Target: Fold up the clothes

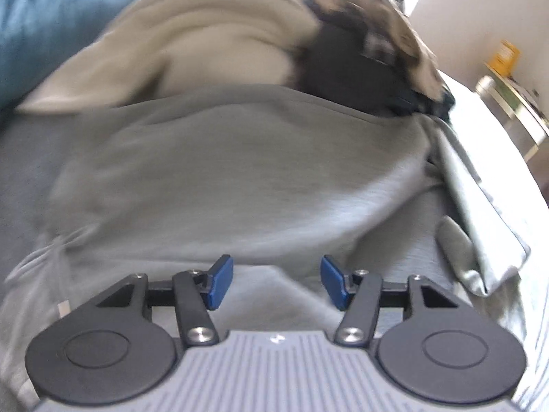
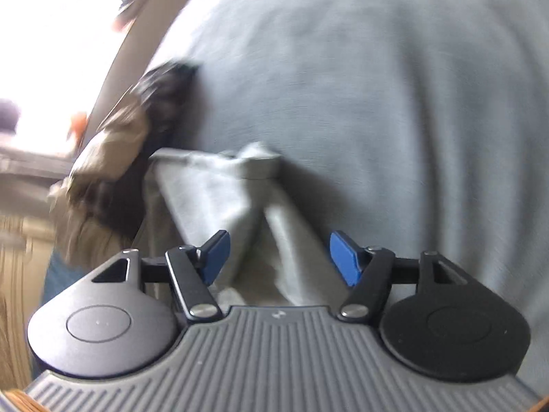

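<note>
Grey bedding (image 1: pixel 240 295), grey garment (image 1: pixel 240 171), left tool (image 1: pixel 276 281) and right tool (image 2: pixel 279 257) parted, empty

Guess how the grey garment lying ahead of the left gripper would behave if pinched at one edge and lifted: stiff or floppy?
Probably floppy: the grey garment lies in soft folds and sags over what is under it. Likely light for its spread, since the cloth looks thin. One pinch from the left gripper, whose jaws stand apart with nothing between them, would probably lift only an edge while the rest drapes and drags.
</note>
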`<state>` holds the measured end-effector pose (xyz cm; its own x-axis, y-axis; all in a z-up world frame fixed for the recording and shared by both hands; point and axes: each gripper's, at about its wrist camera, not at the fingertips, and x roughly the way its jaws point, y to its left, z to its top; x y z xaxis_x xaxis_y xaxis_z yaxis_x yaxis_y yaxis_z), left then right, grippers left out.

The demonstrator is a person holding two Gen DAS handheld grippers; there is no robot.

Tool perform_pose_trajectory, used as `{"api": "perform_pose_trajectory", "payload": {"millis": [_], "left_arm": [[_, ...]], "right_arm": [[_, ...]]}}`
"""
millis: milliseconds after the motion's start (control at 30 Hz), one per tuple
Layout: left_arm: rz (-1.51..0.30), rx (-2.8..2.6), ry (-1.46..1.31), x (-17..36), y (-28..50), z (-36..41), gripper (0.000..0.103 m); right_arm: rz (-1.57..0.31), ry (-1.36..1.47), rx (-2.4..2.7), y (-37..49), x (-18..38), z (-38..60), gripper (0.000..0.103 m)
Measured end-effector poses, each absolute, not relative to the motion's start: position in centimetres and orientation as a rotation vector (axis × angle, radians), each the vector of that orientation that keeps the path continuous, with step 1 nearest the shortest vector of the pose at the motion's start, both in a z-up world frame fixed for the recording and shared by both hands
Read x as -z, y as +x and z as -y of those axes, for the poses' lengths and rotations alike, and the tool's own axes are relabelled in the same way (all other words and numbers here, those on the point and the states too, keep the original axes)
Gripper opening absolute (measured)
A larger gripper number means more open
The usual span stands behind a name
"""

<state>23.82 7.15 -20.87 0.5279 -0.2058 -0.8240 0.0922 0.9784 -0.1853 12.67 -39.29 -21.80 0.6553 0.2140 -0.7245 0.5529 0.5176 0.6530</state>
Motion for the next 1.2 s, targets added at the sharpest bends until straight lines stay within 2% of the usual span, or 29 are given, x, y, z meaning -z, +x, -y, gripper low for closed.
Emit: {"api": "perform_pose_trajectory", "payload": {"millis": [233,333,367,467,500,533,567,600,633,667,700,833,1100,1167,1200], "left_arm": [[-1.028,0.433,-0.120,22.0,24.9,0.2,0.058],[-1.058,0.573,-0.177,22.4,25.4,4.2,0.067],[-1.079,0.605,-0.187,22.8,25.7,5.7,0.067],[-1.142,0.684,-0.192,24.2,26.5,10.3,0.067],[-1.160,0.693,-0.167,24.8,26.7,11.8,0.065],[-1.175,0.693,-0.129,25.4,26.8,13.2,0.059],[-1.190,0.693,-0.091,25.9,27.0,14.6,0.056],[-1.203,0.685,-0.053,26.4,27.0,15.7,0.048],[-1.216,0.678,-0.017,26.9,27.1,16.7,0.038],[-1.227,0.675,0.000,27.2,27.3,17.4,0.031],[-1.230,0.680,-0.015,27.0,27.4,17.7,0.016],[-1.229,0.722,-0.094,25.9,28.2,18.9,0.009],[-1.096,0.862,-0.378,20.8,31.0,23.4,0.010],[-1.073,0.869,-0.461,20.5,32.1,24.5,0.023],[-1.057,0.855,-0.484,20.6,32.5,24.9,0.041]], "right_arm": [[-0.936,0.978,0.235,19.8,25.7,40.8,0.068],[-0.910,1.025,0.214,21.2,27.2,42.6,0.078],[-0.909,1.042,0.197,21.7,27.7,43.0,0.081],[-0.925,1.070,0.148,23.0,29.0,43.2,0.081],[-0.923,1.048,0.139,23.3,29.0,43.1,0.078],[-0.919,1.023,0.130,23.7,28.9,42.9,0.075],[-0.915,0.998,0.121,24.0,28.8,42.7,0.062],[-0.911,0.973,0.113,24.3,28.7,42.6,0.045],[-0.909,0.977,0.108,24.5,28.8,42.7,0.035],[-0.906,0.985,0.105,24.7,28.9,42.8,0.015],[-0.896,0.986,0.095,24.9,28.7,43.0,0.010],[-0.836,0.996,0.051,25.9,27.4,44.1,0.007],[-0.610,1.016,0.004,30.9,19.1,49.3,0.006],[-0.551,1.000,0.008,33.0,17.5,50.7,0.006],[-0.522,0.993,0.010,34.2,16.7,51.4,0.008]]}}
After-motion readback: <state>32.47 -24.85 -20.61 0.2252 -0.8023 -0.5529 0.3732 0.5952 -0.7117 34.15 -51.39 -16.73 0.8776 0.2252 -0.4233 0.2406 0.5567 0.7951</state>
